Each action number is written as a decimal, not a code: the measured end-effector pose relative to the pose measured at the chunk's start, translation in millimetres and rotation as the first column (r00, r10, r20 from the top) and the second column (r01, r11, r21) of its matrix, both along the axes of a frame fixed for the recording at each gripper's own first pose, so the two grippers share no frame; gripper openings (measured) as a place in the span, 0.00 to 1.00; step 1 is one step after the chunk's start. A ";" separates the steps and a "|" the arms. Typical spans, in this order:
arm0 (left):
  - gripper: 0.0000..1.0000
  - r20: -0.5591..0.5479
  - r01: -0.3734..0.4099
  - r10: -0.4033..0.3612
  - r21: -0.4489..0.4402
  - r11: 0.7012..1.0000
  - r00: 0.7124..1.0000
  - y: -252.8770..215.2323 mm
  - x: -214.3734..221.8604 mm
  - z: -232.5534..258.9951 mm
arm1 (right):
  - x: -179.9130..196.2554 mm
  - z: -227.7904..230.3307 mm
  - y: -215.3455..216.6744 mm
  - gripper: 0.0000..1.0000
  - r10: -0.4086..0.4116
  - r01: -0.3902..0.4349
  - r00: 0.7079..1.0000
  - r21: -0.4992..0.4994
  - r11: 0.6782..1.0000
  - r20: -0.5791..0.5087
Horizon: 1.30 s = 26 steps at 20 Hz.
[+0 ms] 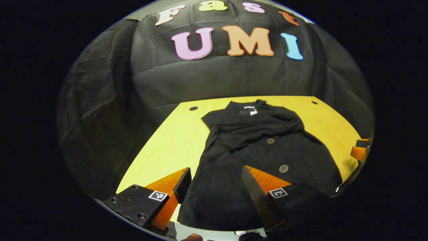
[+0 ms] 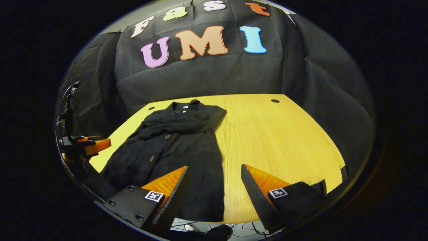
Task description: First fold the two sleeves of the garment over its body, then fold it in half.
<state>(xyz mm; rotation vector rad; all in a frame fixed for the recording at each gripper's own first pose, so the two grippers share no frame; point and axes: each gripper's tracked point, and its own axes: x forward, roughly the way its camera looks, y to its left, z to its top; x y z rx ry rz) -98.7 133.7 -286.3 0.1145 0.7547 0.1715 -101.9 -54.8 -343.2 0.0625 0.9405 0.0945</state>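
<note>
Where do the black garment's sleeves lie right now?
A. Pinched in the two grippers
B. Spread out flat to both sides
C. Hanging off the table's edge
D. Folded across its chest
D: the sleeves lie crossed over the upper body of the garment, which rests flat on the yellow table, and both grippers are open.

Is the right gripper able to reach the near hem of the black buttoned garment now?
Probably yes: the right gripper is open just above the black buttoned garment, whose near hem lies flat and uncovered on the yellow wooden table.
</note>
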 end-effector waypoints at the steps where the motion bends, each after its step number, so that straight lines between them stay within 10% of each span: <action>1: 0.94 -0.017 -0.008 0.008 -0.002 1.000 1.000 5.8 -8.9 -5.6 | -7.5 -7.1 1.6 0.98 0.001 -0.001 1.000 -0.011 1.000 -0.023; 15: 0.96 -0.174 -0.067 0.049 -0.095 0.993 0.984 20.1 -96.6 -69.4 | -61.1 -66.9 10.6 0.98 -0.001 -0.025 0.971 -0.102 0.994 -0.239; 17: 0.99 -0.180 -0.071 0.046 -0.135 0.988 0.983 15.0 -102.0 -73.9 | -62.3 -70.7 20.6 0.90 0.041 -0.061 0.968 -0.075 0.995 -0.248; 18: 0.96 -0.157 -0.049 0.028 -0.132 0.990 0.987 14.2 -96.6 -77.7 | -61.5 -72.4 29.2 0.71 0.080 -0.099 0.964 -0.062 0.993 -0.254; 21: 0.41 -0.149 0.010 -0.030 -0.135 0.991 0.988 0.8 -96.8 -78.9 | -61.5 -72.0 44.1 0.12 0.133 -0.142 0.948 -0.009 0.990 -0.290; 23: 0.04 -0.176 0.006 -0.029 -0.128 0.992 0.984 -0.6 -93.5 -79.3 | -63.0 -70.9 56.0 0.04 0.113 -0.092 0.945 0.083 0.992 -0.306; 26: 0.00 -0.152 0.024 -0.058 -0.219 0.976 0.987 -10.9 -90.0 -65.0 | -53.5 -49.4 62.0 0.04 0.074 -0.044 0.970 0.134 0.990 -0.233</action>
